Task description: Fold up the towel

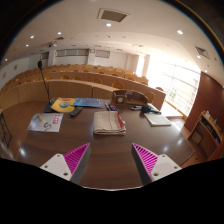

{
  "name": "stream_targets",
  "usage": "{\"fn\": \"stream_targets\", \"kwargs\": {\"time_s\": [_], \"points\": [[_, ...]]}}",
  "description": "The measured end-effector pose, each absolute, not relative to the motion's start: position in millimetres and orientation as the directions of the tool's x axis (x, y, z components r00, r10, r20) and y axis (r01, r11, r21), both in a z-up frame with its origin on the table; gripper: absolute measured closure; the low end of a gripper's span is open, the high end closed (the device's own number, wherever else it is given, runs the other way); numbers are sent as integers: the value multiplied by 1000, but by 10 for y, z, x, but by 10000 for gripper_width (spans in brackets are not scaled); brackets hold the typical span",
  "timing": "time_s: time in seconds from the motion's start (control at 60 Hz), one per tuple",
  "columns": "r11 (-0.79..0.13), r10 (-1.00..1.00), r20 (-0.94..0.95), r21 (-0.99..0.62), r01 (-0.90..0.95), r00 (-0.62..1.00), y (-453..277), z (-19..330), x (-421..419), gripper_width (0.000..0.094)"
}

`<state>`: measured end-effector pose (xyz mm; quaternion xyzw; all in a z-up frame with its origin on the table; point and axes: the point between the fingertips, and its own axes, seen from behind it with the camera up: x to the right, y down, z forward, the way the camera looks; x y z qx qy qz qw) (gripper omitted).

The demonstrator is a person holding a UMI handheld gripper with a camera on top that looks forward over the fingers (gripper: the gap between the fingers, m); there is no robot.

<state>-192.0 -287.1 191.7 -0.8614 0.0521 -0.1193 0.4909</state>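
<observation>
A folded, pale striped towel (109, 123) lies on the dark wooden table (110, 150), beyond my fingers and a little ahead of the gap between them. My gripper (111, 157) is open and holds nothing. Its two magenta pads (76, 157) stand wide apart above the bare table surface, well short of the towel.
On the table's far left lie papers (45, 122) and colourful sheets (75, 102). A brown box (129, 98) stands behind the towel and a flat pale item (157, 118) lies at the right. A microphone stand (44, 80) rises at the left. Wooden benches curve behind.
</observation>
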Motion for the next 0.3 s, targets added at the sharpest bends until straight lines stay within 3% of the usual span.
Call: {"fn": "stream_targets", "kwargs": {"time_s": [0.3], "points": [[-495,-202,141,-869,23,969,-3236,2034,-2037,91]]}}
